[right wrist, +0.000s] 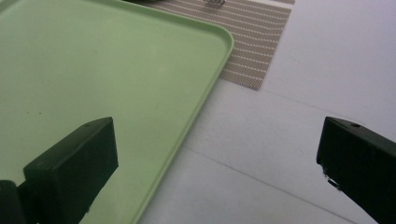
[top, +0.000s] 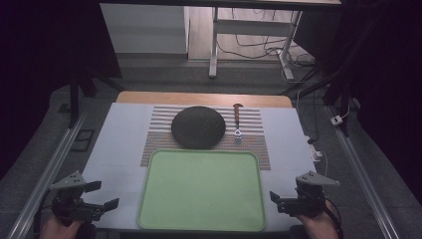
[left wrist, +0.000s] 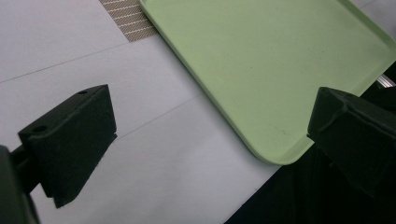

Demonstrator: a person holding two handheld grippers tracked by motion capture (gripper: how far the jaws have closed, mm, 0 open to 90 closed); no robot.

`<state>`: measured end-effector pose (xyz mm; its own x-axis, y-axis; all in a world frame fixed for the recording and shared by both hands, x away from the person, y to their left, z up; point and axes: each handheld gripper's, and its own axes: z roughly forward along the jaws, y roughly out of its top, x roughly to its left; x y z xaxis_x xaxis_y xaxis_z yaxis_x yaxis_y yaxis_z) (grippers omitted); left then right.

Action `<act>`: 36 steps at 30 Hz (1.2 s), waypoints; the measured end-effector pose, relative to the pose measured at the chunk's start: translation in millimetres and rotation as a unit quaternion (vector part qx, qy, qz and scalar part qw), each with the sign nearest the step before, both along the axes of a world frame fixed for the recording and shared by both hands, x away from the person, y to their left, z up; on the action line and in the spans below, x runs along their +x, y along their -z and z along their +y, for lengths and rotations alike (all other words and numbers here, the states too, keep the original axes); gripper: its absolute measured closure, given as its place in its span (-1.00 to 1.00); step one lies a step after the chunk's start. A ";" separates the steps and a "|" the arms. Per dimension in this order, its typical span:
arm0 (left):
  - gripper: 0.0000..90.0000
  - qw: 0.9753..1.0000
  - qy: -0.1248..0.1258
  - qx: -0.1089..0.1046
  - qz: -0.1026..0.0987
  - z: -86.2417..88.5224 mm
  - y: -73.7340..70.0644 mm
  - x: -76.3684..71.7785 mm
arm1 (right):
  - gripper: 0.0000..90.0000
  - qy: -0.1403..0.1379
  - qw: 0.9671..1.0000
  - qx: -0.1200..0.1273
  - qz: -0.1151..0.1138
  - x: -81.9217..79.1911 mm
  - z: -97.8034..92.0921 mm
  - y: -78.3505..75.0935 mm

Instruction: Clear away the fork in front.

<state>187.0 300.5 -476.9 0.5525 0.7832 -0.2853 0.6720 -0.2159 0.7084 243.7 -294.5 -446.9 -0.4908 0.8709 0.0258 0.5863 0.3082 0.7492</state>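
Note:
A pale green tray lies empty at the near middle of the white table cover. Behind it a dark round plate rests on a striped placemat, with a fork to its right, tines toward me. My left gripper hovers at the tray's near left corner, open and empty; its own view has the tray's corner between the jaws. My right gripper stands open and empty at the tray's near right corner, with the tray's right rim between its jaws.
Bare white cover flanks the tray and the mat on both sides. Metal rails run along the table's left and right. A small white box with a cable sits at the right edge. Table legs and cables lie on the floor beyond.

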 end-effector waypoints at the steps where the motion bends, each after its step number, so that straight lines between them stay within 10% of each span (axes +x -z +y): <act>1: -0.98 1.000 0.000 0.000 0.000 0.0 0.0 0.0 | -1.00 -0.003 1.000 0.000 -0.002 0.5 1.0 -0.2; 36: -0.97 1.000 -0.002 0.007 0.003 -1.3 0.1 0.3 | -1.00 -0.068 0.997 0.024 0.001 40.6 27.7 -3.8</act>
